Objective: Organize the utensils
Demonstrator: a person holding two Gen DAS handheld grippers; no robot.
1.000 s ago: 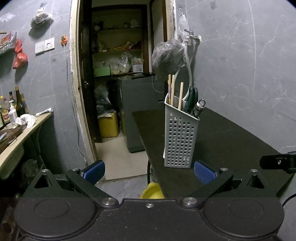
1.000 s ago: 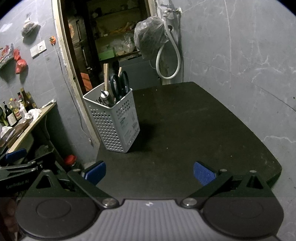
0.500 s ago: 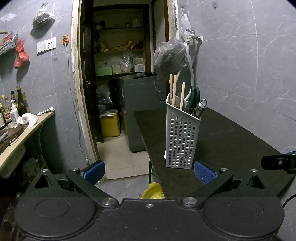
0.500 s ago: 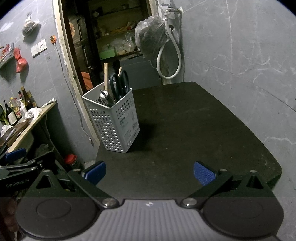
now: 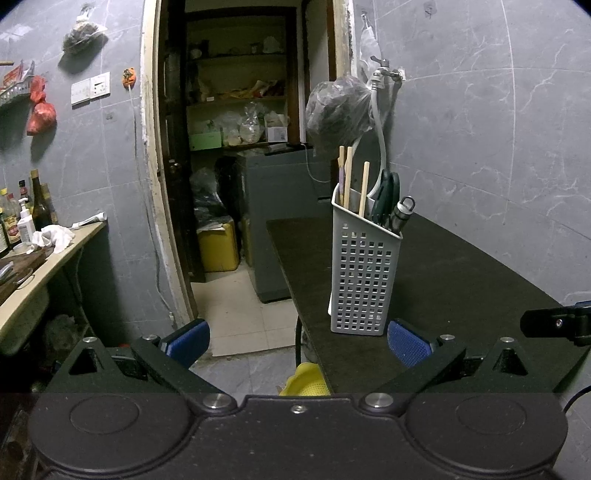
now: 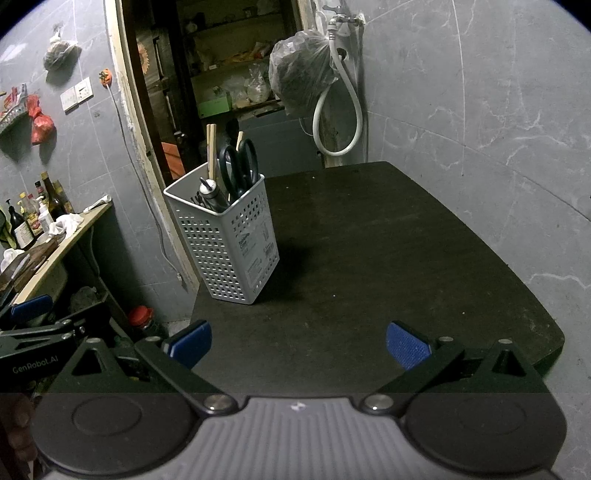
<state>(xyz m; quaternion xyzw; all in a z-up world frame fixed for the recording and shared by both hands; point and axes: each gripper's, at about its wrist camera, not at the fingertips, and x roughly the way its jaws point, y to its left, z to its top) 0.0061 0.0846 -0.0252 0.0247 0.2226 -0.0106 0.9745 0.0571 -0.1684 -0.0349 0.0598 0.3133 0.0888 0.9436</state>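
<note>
Grey caddy (image 5: 364, 273) nearer left tongs (image 5: 297, 341) — unchanged contents

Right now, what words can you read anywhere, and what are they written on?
"GenRobot.AI": white letters on the black left gripper, seen at the left edge of the right wrist view.
Label on the basket: printed lines, too small to read.
Labels on the bottles on the counter: too blurred to read.
Nothing else readable.

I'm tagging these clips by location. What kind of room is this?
Probably a home kitchen: a utensil caddy on a black table, bottles on a side counter, a wall tap, and pantry shelves beyond the doorway.
</note>
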